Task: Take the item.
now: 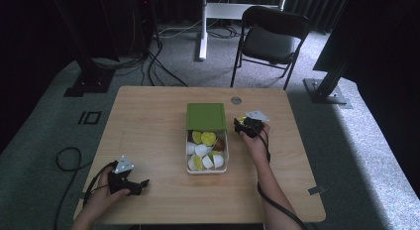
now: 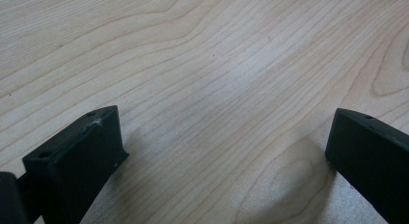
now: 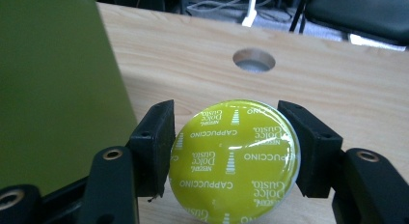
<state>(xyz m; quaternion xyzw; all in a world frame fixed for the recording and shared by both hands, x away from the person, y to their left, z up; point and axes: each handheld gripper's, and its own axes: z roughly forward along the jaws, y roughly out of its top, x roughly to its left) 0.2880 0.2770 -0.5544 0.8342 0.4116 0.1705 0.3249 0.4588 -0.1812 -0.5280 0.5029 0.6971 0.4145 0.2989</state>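
Overhead, wooden table [image 1: 148,126] on grey carpet, black folding chair [image 1: 270,39] beyond its far edge. Mid-table: clear box [image 1: 207,169] of coffee capsules, its green lid [image 1: 205,115] lying just behind it. Round cable hole [image 3: 253,59] in the tabletop, far side. Left gripper [image 1: 130,180] rests near the front left corner, jaws spread wide over bare wood, nothing between them. Right gripper [image 1: 247,125] sits just right of the lid, jaws closed against both sides of a yellow-green capsule [image 3: 235,159], foil printed "Dolce Gusto Cappuccino".
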